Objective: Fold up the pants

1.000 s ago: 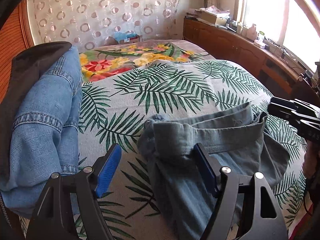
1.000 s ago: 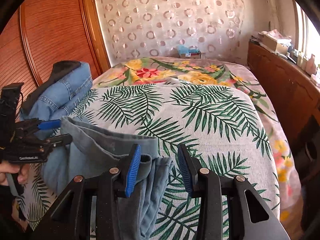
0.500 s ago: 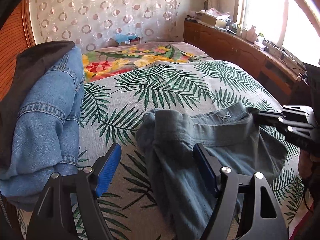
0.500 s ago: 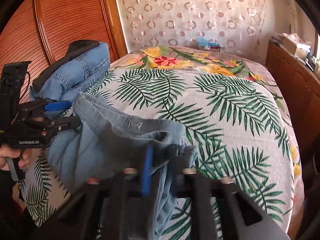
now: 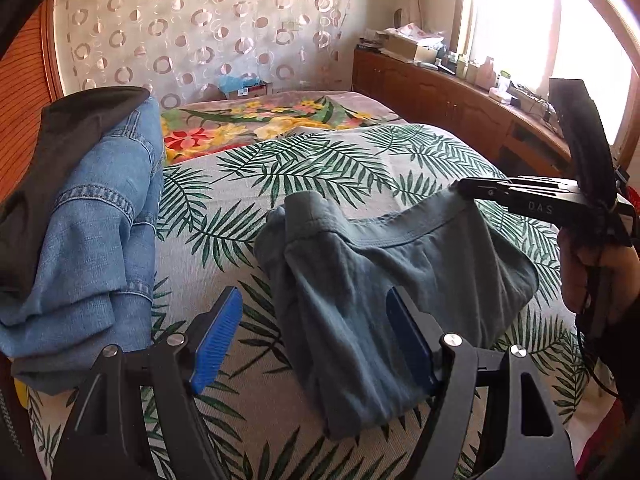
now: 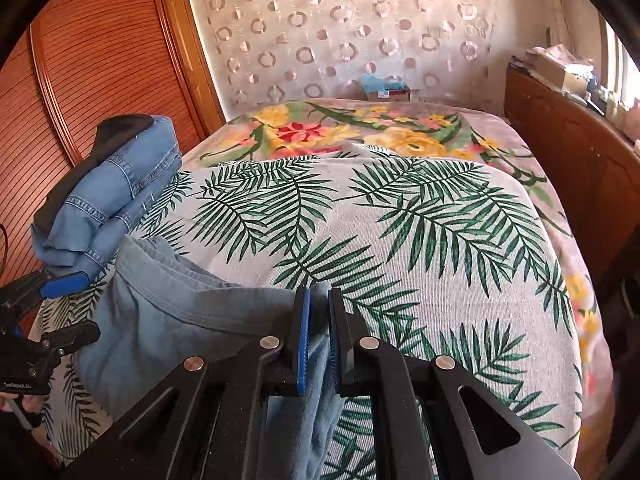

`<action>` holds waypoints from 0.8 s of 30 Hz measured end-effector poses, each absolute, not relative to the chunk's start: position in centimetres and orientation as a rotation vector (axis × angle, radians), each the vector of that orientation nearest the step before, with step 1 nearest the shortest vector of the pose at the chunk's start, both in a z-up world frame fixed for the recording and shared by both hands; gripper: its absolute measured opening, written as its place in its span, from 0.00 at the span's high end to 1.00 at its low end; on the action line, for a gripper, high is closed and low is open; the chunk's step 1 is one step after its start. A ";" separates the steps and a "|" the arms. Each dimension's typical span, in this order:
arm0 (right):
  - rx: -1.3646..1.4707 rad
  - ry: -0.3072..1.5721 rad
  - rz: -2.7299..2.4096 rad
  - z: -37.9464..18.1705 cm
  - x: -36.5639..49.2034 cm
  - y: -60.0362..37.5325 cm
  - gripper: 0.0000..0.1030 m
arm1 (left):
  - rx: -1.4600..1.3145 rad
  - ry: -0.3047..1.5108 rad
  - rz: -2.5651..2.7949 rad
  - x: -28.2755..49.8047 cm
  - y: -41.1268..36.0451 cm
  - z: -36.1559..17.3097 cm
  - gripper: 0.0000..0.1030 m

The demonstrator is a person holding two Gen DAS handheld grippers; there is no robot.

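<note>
Left view: the left claw point(image 5: 314, 332) stands wide, its blue pads point(image 5: 218, 330) astride the grey pants point(image 5: 384, 280) without touching. The pants lie bunched on the palm-print bed point(image 5: 320, 168), waistband running left to right. The right claw point(image 5: 460, 189) lifts the band's far corner; jeans point(image 5: 92, 232) sit left.

Right view: the right claw point(image 6: 319, 334) pinches the waistband, jaws easing apart. A box point(image 6: 386, 88) holds blue stuff.
</note>
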State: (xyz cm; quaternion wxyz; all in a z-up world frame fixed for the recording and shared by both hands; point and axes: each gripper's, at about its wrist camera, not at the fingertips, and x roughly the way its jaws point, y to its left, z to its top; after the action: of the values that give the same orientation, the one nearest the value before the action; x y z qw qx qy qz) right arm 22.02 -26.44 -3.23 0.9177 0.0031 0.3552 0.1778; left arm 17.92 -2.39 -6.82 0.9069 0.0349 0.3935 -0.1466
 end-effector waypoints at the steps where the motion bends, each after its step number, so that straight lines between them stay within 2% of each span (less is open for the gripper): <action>1: 0.002 0.735 0.359 -3.1 21.8 -26.6 0.81 | 0.069 0.816 -0.306 17.7 -2.4 -6.8 0.27; 5: -0.024 0.744 0.381 -2.3 19.1 -27.3 0.71 | 0.059 0.820 -0.320 16.4 -2.2 -7.1 0.27; 12: -0.038 0.768 0.430 -2.9 13.5 -28.7 0.70 | 0.067 0.837 -0.332 13.8 -1.9 -7.8 0.27; 20: -0.022 0.806 0.466 -3.5 11.3 -30.0 0.71 | 0.112 0.868 -0.291 13.8 -1.7 -9.1 0.27; 22: -0.029 0.815 0.476 -3.4 11.3 -30.1 0.91 | 0.114 0.874 -0.281 13.9 -1.6 -9.4 0.27; 24: -0.045 0.807 0.478 -3.1 10.7 -30.3 0.97 | 0.114 0.883 -0.272 14.0 -1.4 -9.7 0.27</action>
State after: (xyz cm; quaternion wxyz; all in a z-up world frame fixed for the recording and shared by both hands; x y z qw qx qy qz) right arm 10.74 -30.30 -3.14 0.8919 -0.0215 0.3886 0.2303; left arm 14.04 -1.41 -9.72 0.8936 0.0550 0.4258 -0.1309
